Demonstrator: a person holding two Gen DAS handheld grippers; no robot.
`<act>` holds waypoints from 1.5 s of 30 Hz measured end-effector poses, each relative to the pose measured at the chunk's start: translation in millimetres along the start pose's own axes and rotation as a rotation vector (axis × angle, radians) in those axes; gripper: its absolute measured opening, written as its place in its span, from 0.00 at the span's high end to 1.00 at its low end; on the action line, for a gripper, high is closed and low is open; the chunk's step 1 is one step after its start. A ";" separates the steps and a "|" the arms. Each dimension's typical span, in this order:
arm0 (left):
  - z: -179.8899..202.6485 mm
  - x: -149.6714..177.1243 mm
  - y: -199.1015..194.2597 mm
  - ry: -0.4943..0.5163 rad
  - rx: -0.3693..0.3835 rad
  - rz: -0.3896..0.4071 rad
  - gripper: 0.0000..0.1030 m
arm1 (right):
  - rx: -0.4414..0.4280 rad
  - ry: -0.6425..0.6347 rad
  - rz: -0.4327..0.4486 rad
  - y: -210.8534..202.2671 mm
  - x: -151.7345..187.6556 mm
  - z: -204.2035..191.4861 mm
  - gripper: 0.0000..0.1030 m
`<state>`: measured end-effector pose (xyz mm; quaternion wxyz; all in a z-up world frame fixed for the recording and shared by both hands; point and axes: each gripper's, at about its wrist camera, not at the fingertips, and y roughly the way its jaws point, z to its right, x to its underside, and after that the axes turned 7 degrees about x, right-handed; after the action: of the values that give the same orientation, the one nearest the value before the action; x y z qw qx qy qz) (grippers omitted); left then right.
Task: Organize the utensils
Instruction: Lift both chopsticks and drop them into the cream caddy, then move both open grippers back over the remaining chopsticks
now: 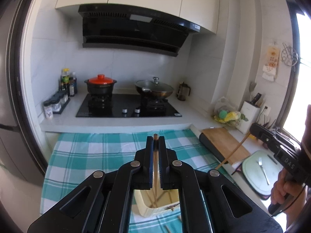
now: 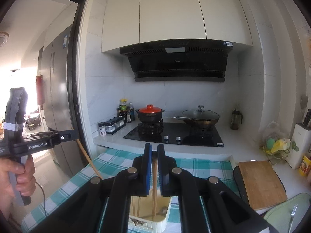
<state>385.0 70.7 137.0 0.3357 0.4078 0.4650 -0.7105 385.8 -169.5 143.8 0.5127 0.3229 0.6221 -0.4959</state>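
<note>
My left gripper is shut on a wooden chopstick that hangs down into a cream utensil box on the teal checked cloth. In the right wrist view my right gripper is shut on another chopstick, whose lower end reaches into the same box, where other chopsticks and a spoon lie. Each view also shows the other gripper from the side, held in a hand: the right gripper with its chopstick, the left gripper with its chopstick.
A fork lies on a pale green tray at the right, beside a wooden cutting board. Loose chopstick ends lie on the cloth near the box. Behind are the hob with two pots, a knife block and a fridge on the left.
</note>
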 end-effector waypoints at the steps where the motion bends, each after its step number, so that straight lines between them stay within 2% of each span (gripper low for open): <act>1: -2.5 1.1 9.5 -0.009 0.005 -0.020 0.98 | -0.001 -0.004 -0.013 7.9 1.1 -1.0 0.94; 4: -8.3 7.2 35.5 -0.033 0.017 -0.081 0.98 | -0.001 -0.020 -0.076 36.3 9.1 -2.0 0.94; 10: -17.7 25.2 95.2 -0.072 0.026 -0.208 0.98 | -0.004 -0.026 -0.262 99.5 32.2 2.2 0.94; 14: -18.5 41.6 135.0 -0.092 0.012 -0.295 0.97 | -0.007 -0.016 -0.364 138.6 49.7 7.1 0.93; 15: -19.4 44.3 143.7 -0.103 0.008 -0.314 0.94 | 0.000 -0.027 -0.376 146.3 53.0 7.0 0.93; 16: -20.6 45.3 150.8 -0.116 0.008 -0.331 0.80 | 0.007 -0.036 -0.388 153.2 54.9 6.8 0.92; 17: -22.0 44.1 154.2 -0.131 0.006 -0.338 0.60 | 0.012 -0.037 -0.393 157.6 55.7 7.1 0.80; 18: -24.4 40.8 152.3 -0.143 -0.001 -0.323 0.51 | 0.012 -0.024 -0.386 159.2 53.8 9.8 0.59; 19: -25.5 36.5 146.5 -0.148 -0.012 -0.296 0.44 | 0.008 -0.003 -0.363 156.8 49.9 13.3 0.52; 20: -25.8 30.4 137.2 -0.148 -0.018 -0.270 0.42 | 0.007 0.015 -0.337 150.5 43.0 16.9 0.49; 22: -24.3 20.7 118.9 -0.131 -0.011 -0.239 0.39 | 0.001 0.034 -0.293 136.1 29.6 21.6 0.49; 25: -20.1 12.6 83.8 -0.067 -0.048 -0.194 0.26 | 0.017 0.018 -0.232 104.1 12.9 24.7 0.46; 27: -14.7 16.1 52.9 -0.010 -0.074 -0.179 0.18 | 0.018 -0.006 -0.204 76.3 9.0 24.1 0.40; 30: -6.6 39.0 8.0 0.074 -0.108 -0.203 0.10 | 0.017 -0.075 -0.206 35.3 19.1 17.5 0.37; 33: 0.1 79.5 -26.3 0.151 -0.135 -0.273 0.07 | 0.020 -0.178 -0.263 0.3 44.4 9.1 0.37; 37: 5.6 142.5 -62.8 0.206 -0.184 -0.344 0.07 | 0.049 -0.327 -0.366 -39.8 100.4 4.1 0.36; 40: 4.2 192.2 -83.0 0.150 -0.199 -0.357 0.07 | 0.095 -0.361 -0.441 -63.5 147.3 8.6 0.36; 45: -0.8 254.0 -97.4 -0.020 -0.232 -0.342 0.07 | 0.161 -0.266 -0.481 -100.7 216.3 11.3 0.36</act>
<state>189.5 79.9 -52.0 0.2595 0.2741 0.6030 -0.7028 240.3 -233.4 -34.5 0.4301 0.1381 0.5668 -0.6890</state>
